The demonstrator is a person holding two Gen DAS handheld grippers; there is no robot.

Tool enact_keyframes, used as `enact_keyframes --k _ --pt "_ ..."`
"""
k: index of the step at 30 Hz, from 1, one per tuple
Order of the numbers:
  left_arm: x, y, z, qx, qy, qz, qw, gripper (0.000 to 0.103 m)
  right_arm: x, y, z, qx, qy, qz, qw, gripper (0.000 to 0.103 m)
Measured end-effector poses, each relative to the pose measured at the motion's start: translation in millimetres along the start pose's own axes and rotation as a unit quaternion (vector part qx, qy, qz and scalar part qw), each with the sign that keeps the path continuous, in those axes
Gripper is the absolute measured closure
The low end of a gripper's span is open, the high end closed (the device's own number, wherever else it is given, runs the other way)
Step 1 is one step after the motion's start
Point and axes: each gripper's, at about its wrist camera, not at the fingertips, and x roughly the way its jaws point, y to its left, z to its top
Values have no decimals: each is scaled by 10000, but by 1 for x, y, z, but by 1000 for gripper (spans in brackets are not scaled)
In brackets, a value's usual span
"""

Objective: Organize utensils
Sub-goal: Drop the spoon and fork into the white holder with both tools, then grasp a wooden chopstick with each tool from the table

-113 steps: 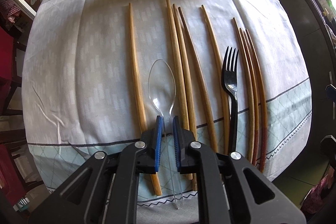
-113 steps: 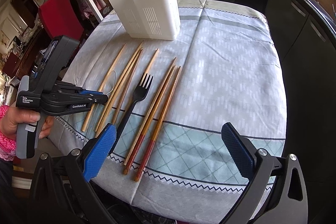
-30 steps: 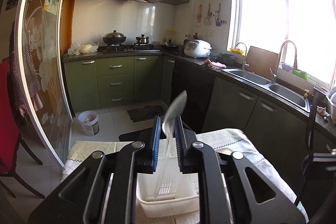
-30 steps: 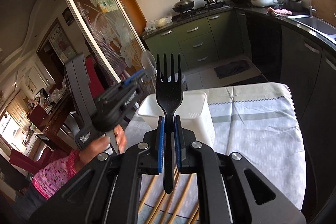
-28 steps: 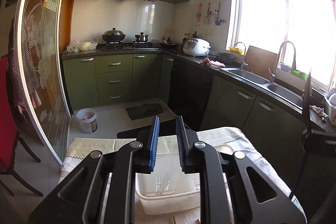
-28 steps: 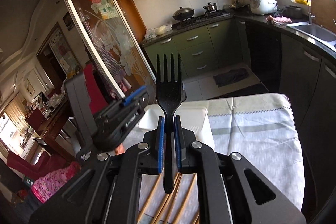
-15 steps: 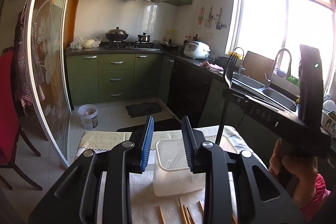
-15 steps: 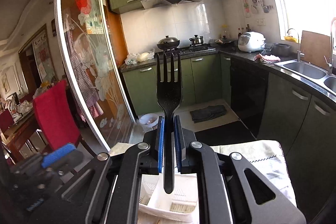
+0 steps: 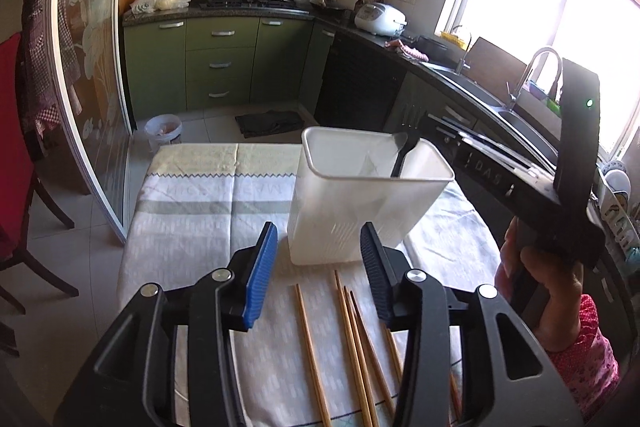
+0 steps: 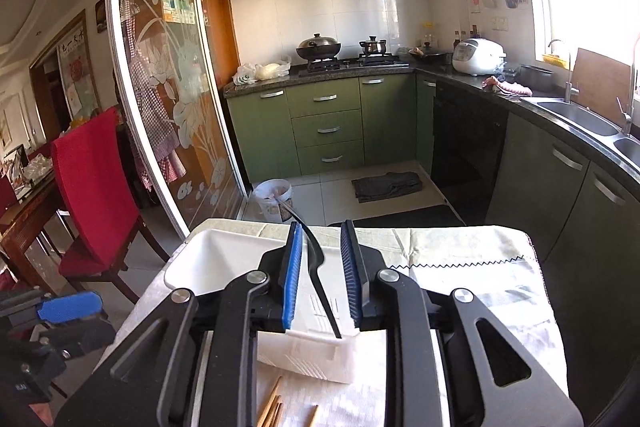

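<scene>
The white slotted bin (image 9: 360, 211) stands on the tablecloth, just beyond my left gripper (image 9: 318, 269), whose jaws are opening with nothing between them. A black fork (image 9: 404, 155) leans inside the bin's far right corner. In the right wrist view the fork (image 10: 316, 267) hangs tilted between the blue pads of my right gripper (image 10: 320, 267), touching neither. Those jaws are opening above the bin (image 10: 208, 263). A faint clear shape (image 9: 370, 165) inside the bin may be the spoon. Several wooden chopsticks (image 9: 348, 339) lie in front of the bin.
A person's hand (image 9: 540, 287) in a pink sleeve holds the right gripper at the table's right side. A red chair (image 10: 92, 187) and a glass sliding door (image 10: 172, 107) stand to the left. Green kitchen cabinets (image 10: 328, 127) and a sink counter lie beyond the table.
The clear spoon left my left gripper, whose jaws have widened. My right jaws parted and the fork now tilts loose over the bin. Both views have tipped down toward the table.
</scene>
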Motion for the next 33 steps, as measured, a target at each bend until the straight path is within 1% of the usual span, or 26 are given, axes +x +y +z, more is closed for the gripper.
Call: enact_keyframes --k 2,4,7,8,11,15,18,22,23,25,26,27,28,31,33 --pt "6 0 -9 -11 273 37 9996 61 -13 -3 -1 23 -28 24 10000 82" --pt "15 -2 -20 20 647 125 9978 61 -30 -8 -3 46 -19 18 10000 82" --pt "35 -2 -37 34 1329 270 9908 61 -56 -17 -12 16 104 -32 9999 73" --pt "42 -2 -42 46 1538 331 9875 61 -62 -21 -16 -10 180 -37 9998 73" --pt "65 -2 -55 54 2094 485 9766 61 -76 -33 -33 -34 582 -58 9983 73" --pt "92 -4 -69 64 2604 677 9631 62 -85 -55 -62 89 1240 30 9922 73" --pt "103 -4 -76 46 2791 804 9569 62 -90 -70 -81 156 1618 55 9867 73" --pt "112 -3 -83 50 2969 901 9506 71 -94 -78 -99 128 1945 40 9808 73" --pt "111 -5 -83 86 2904 934 9523 73 -95 -78 -102 114 1992 33 9799 69" --pt "111 -7 -84 102 2941 937 9511 78 -94 -77 -105 64 2103 41 9776 66" --pt "111 -7 -84 125 2921 962 9514 84 -92 -74 -107 44 2162 58 9763 66" --pt "111 -9 -85 192 2912 998 9512 88 -90 -69 -108 26 2236 80 9746 66" --pt "112 -12 -86 238 2906 1011 9512 95 -86 -66 -109 6 2339 112 9722 66" --pt "114 -18 -86 235 2909 937 9519 96 -71 -57 -120 -53 2708 239 9623 66" --pt "112 -18 -85 218 2837 913 9543 96 -58 -51 -129 -81 3034 316 9523 66"
